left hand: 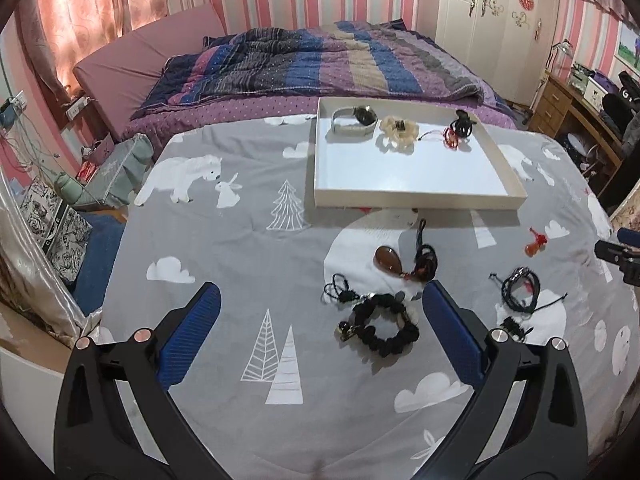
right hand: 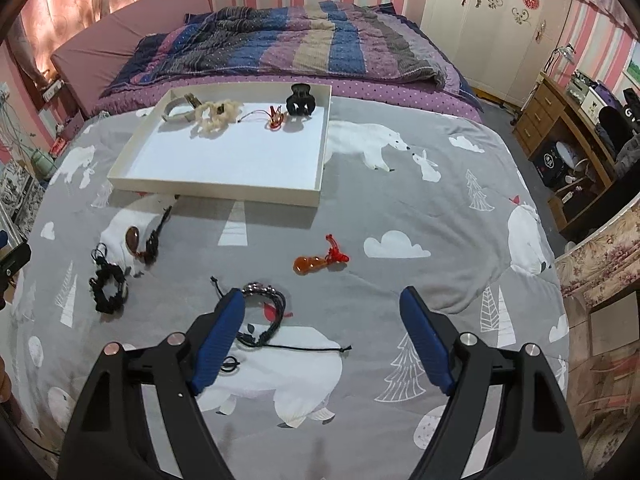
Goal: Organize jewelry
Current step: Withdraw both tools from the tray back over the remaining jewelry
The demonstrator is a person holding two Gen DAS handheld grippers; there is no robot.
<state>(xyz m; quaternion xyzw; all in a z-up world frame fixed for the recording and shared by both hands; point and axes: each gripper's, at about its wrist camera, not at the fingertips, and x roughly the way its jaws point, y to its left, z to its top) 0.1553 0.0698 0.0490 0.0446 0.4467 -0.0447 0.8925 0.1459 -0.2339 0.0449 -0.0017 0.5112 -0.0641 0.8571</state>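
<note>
Both tools, left (left hand: 321, 306) and right (right hand: 322, 306), gape wide and hold nothing above the bench (right hand: 400, 208). One white tray (right hand: 224, 190) carries four pieces: watch (right hand: 176, 110), cream scrunchie (right hand: 216, 118), red charm (right hand: 275, 120), black claw clip (right hand: 300, 105). Loose on the cloth lie a black scrunchie (right hand: 110, 290), brown pendant (right hand: 133, 238), cord bracelets (right hand: 264, 312) and one orange gourd charm (right hand: 316, 262).

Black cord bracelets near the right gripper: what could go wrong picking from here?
1. The black cord bracelets lie bundled, with a loose cord trailing; the open right gripper may lift several at once or drag the tail.
2. The amber gourd charm lies nearby; a dragged cord could snag it.
3. The white tray rests on a soft quilt, so pressing on its rim might tip it.
</note>
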